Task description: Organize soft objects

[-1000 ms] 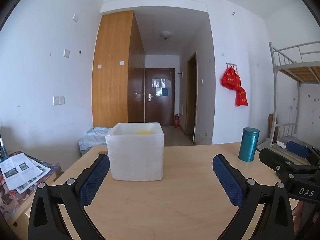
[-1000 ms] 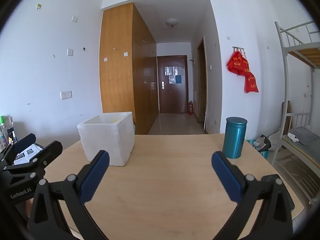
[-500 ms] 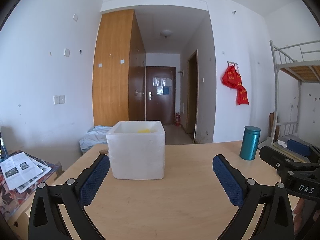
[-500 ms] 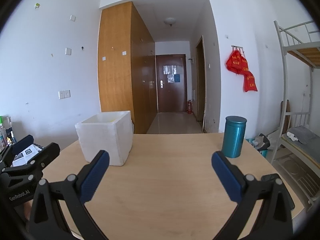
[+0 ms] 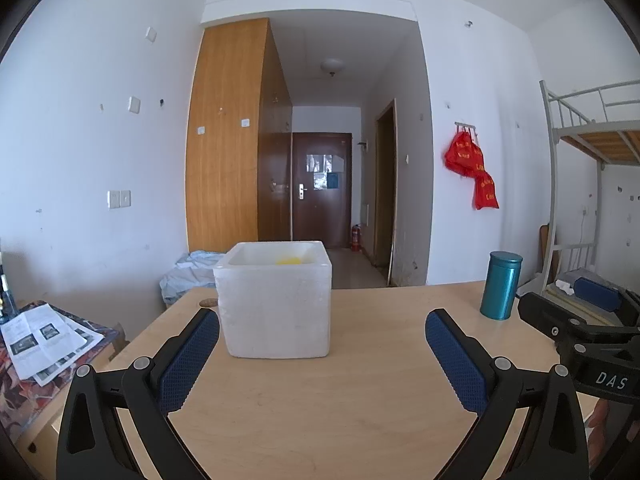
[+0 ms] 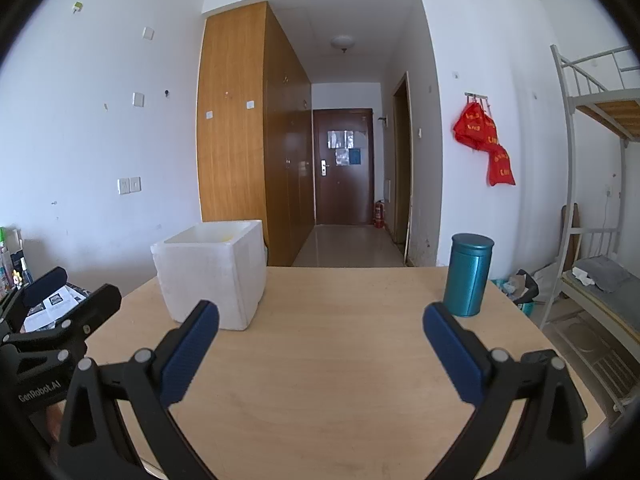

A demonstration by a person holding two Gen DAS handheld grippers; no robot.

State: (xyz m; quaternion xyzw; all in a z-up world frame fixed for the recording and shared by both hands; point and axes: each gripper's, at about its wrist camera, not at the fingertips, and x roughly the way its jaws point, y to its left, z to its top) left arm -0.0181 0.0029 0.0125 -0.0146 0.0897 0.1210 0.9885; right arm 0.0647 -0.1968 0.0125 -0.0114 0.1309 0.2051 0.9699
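A plain white-walled room with a tall wooden wardrobe, a dark brown door down the hallway and red bags on a wall hook stands behind a light wooden surface [image 5: 320, 400]. Over the last second very little has shifted: both wrist views have tilted up a touch, so the things on the surface sit slightly lower in frame, and neither tool has moved closer to anything.

Going left to right, printed paper sheets [image 5: 44, 340] lie on a patterned side table off the surface's left edge. The left tool [image 5: 322, 354] hangs above the surface with its blue-padded fingers spread wide and nothing between them. Just ahead of it stands the white square foam box [image 5: 276, 304], open-topped, and a yellow soft object [image 5: 289, 261] lies inside, only its top showing over the rim. The right tool [image 6: 320, 350] is likewise spread and empty, lined up with bare wood between the box and the teal cylindrical metal canister [image 6: 468, 276], which stands upright well to the right.

No other soft item shows on the surface. My guess is the sorting is finished or paused, with both tools idle and nothing left within reach to gather.
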